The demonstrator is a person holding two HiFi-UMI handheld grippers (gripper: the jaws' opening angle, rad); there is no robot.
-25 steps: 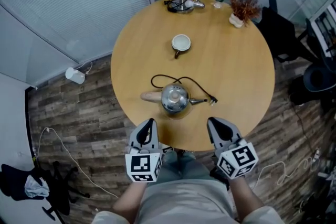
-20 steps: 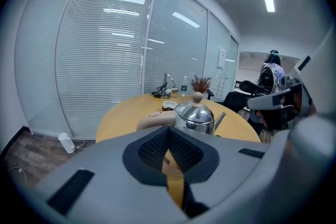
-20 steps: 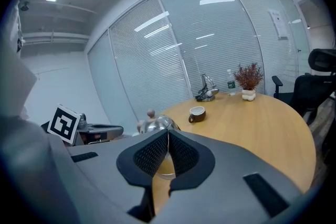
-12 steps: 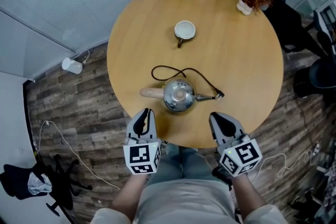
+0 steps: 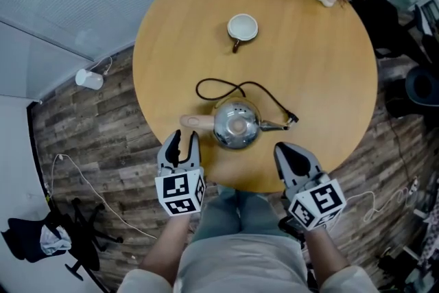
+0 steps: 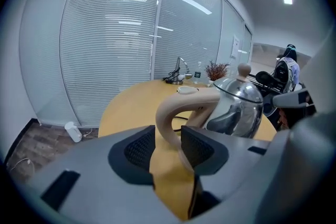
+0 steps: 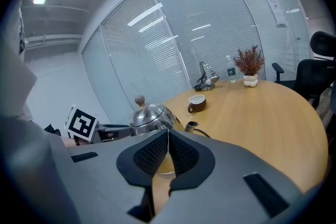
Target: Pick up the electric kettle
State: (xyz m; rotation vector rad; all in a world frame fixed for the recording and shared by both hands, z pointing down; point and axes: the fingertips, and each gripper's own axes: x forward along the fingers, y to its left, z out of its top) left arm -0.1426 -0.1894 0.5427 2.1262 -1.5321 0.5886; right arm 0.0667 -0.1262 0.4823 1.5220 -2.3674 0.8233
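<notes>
The kettle (image 5: 236, 125) stands on the bench (image 5: 315, 65), close to the near edge, its pale handle (image 5: 197, 122) pointing toward the left edge and its cord (image 5: 219, 87) looped behind it. Nothing has been lifted yet.

The left hand-held gripper (image 5: 184, 142) sits at the near edge, just beside the handle's end, and its jaws are opening. In the left gripper view the curve of the handle shows in the gap between the pads, seemingly just past the tips, and neither pad presses on it. The right hand-held gripper (image 5: 285, 151) hangs over the near edge to the kettle's right, jaws together with nothing between them, apart from the kettle.

I judge the approach nearly done. What is left is the grasp itself: slide the open jaws round the handle, close them on it, then raise the kettle off the bench with its cord trailing
</notes>
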